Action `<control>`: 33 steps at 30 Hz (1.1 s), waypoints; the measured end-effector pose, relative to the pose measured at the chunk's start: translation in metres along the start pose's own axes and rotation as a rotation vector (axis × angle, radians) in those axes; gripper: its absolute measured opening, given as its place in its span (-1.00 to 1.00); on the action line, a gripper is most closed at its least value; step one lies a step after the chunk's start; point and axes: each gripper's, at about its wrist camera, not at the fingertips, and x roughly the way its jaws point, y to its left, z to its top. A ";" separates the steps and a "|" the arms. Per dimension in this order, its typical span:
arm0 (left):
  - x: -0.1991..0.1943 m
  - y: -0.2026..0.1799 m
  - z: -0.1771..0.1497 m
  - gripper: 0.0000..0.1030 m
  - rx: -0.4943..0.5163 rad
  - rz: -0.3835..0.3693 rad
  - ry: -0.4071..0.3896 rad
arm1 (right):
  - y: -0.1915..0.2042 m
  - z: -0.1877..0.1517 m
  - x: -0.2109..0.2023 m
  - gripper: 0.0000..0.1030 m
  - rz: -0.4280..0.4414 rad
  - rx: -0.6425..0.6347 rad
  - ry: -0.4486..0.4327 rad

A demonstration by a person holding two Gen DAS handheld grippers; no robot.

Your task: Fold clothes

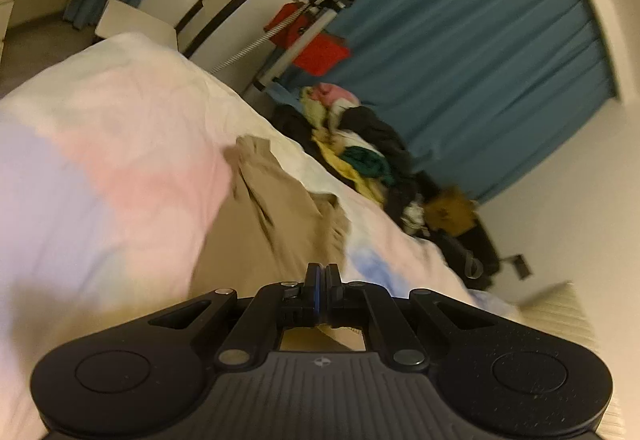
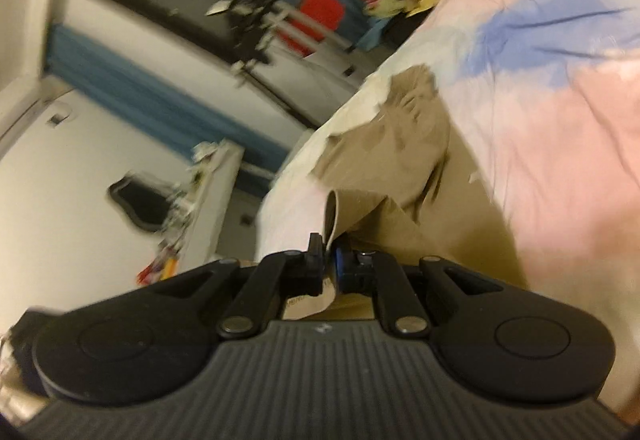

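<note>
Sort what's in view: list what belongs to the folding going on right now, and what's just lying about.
In use:
tan garment, gripped at two edges
left gripper
right gripper
pastel bedspread, the folding surface

Lying about:
pile of clothes at the bed's far edge
red crate
blue curtain

Matt black plastic on the left gripper (image 1: 321,272), ribbed grey body, dull metal rivets at the links. The right gripper (image 2: 326,256) has the same matt finish and pinches tan trousers (image 2: 400,160), a creased woven cloth. Soft, wrinkled pastel bedsheet (image 1: 120,160) underneath. Blue curtain (image 1: 480,60) hangs in matt pleated fabric.
</note>
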 end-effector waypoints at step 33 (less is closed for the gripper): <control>0.084 0.003 -0.031 0.64 0.478 0.218 -0.090 | -0.008 0.000 0.091 0.52 -0.154 -0.419 -0.120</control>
